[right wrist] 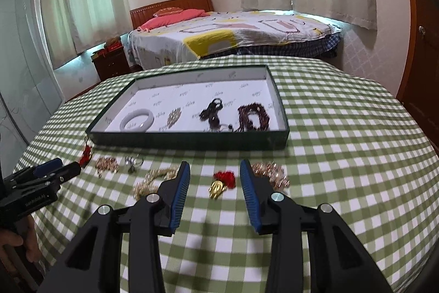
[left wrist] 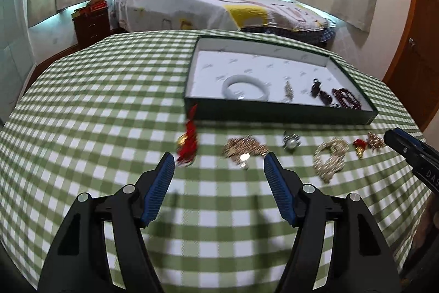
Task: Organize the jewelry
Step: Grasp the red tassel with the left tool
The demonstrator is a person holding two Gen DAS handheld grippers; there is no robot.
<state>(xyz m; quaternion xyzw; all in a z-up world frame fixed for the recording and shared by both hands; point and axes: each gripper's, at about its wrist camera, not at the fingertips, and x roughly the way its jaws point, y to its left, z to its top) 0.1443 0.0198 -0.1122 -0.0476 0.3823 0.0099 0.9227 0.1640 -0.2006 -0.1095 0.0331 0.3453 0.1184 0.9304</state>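
Left gripper (left wrist: 219, 159) jaws spread wide, holding nothing, above the checkered tablecloth (left wrist: 109, 106) with a gold chain (left wrist: 242, 148) between the tips. Right gripper (right wrist: 214, 169) also wide open and empty, a red-tasselled gold charm (right wrist: 221, 183) between its fingers. Green tray (right wrist: 192, 139) beyond holds a white bangle (right wrist: 137, 120), dark beads (right wrist: 253, 117). Ring (left wrist: 290, 142) and pearl strand (left wrist: 329, 158) lie loose on cloth near tray.

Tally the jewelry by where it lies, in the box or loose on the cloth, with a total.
In the box: 4 (white bangle, gold piece, dark bead strand, red-brown bead strand)
On the cloth: 6 (two red tassel charms, two rose-gold chains, silver ring, pearl strand)
Total: 10
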